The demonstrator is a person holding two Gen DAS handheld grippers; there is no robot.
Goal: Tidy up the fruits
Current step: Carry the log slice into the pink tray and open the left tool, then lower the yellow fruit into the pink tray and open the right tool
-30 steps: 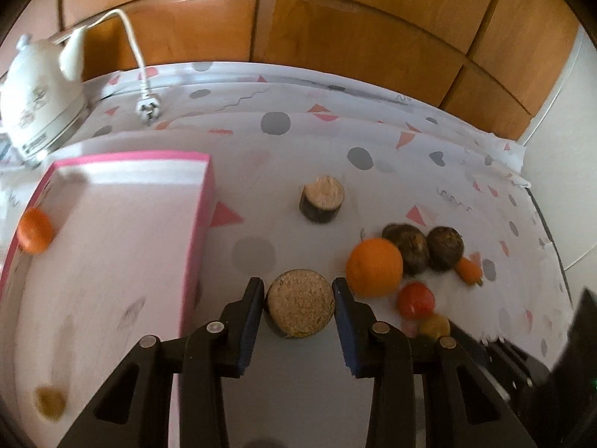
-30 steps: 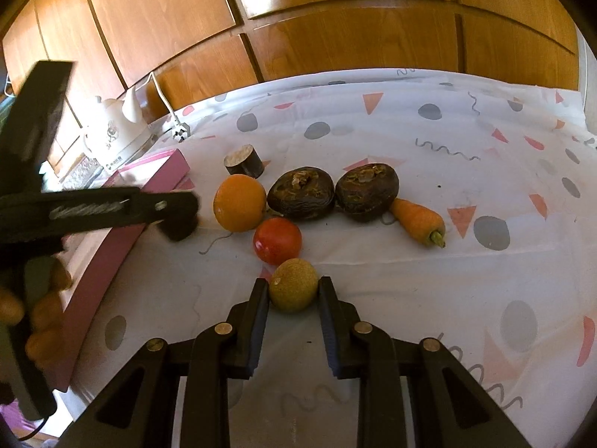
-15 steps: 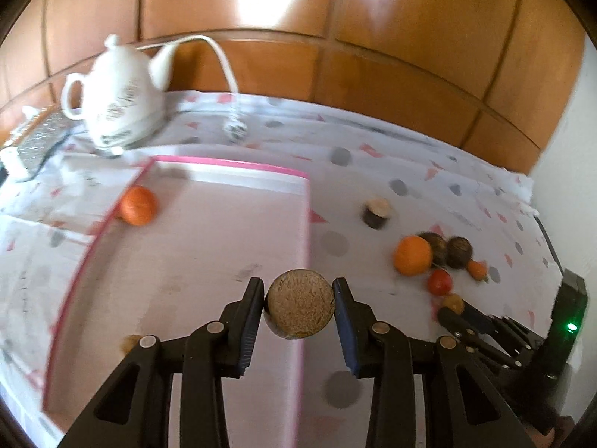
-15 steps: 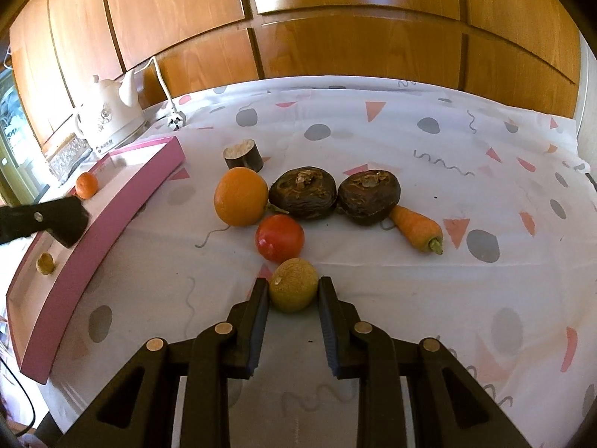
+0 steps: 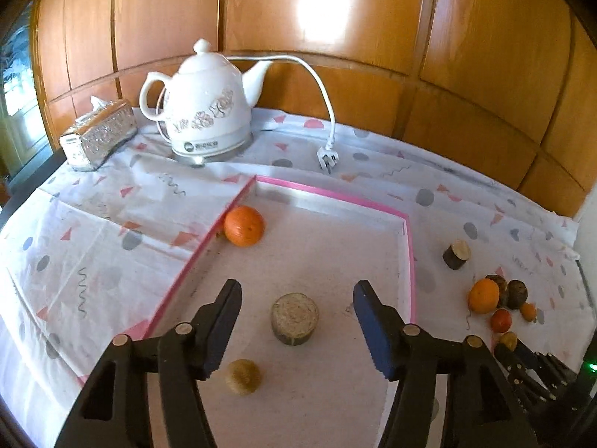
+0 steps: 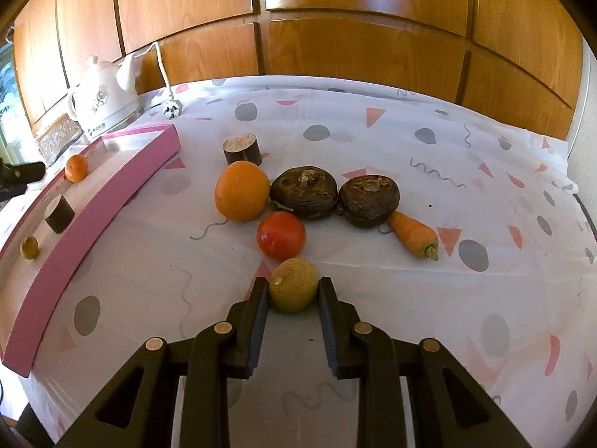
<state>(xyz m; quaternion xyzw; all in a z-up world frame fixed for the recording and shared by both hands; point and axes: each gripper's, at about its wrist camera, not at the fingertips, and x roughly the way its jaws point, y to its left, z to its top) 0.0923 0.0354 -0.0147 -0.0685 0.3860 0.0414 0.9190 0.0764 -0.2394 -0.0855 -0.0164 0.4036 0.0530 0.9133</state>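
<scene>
My left gripper (image 5: 296,330) is open above the pink-rimmed tray (image 5: 408,246). A short round brown piece (image 5: 294,319) stands in the tray between its jaws, untouched. A small orange (image 5: 244,226) and a small yellow-brown fruit (image 5: 243,377) also lie in the tray. My right gripper (image 6: 293,300) is shut on a yellow-brown round fruit (image 6: 293,284) resting on the cloth. Ahead of it lie a red tomato (image 6: 281,234), a large orange (image 6: 241,190), two dark round fruits (image 6: 304,191), a carrot (image 6: 413,239) and another brown cylinder (image 6: 242,148).
A white kettle (image 5: 203,112) with its cord and plug (image 5: 327,156) stands behind the tray. A silver tissue box (image 5: 97,134) sits at the far left. Wooden panels back the table. The patterned cloth (image 6: 466,171) covers the table to the right.
My left gripper carried the brown piece over the tray, set it down and opened. My right gripper stayed shut on the yellow-brown fruit in place.
</scene>
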